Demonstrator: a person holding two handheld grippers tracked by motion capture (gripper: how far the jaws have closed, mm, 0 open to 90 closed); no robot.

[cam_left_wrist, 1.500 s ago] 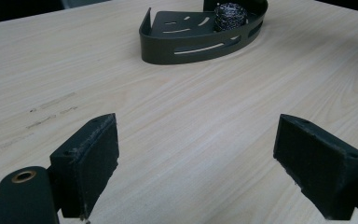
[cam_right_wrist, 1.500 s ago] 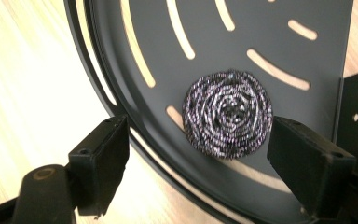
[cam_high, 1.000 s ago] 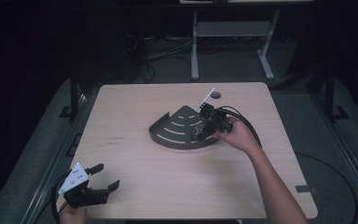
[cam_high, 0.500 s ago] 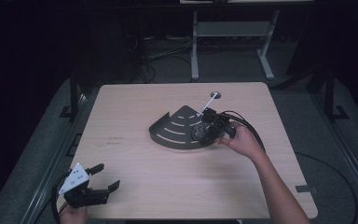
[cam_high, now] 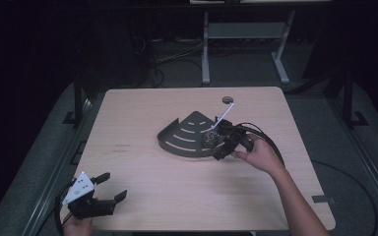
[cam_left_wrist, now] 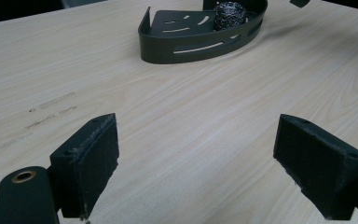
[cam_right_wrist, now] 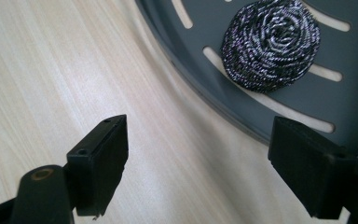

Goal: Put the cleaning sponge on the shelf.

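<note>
High view first: your table is pale wood, set in a dark room with cables and a metal frame on the floor behind it. Your right gripper, jaws spread and just now widening with nothing between them, sits at the near right rim of the dark corner tray, where the steel scourer lies. Your left gripper rests released at the near left edge. Bare wood lies between them.
</note>
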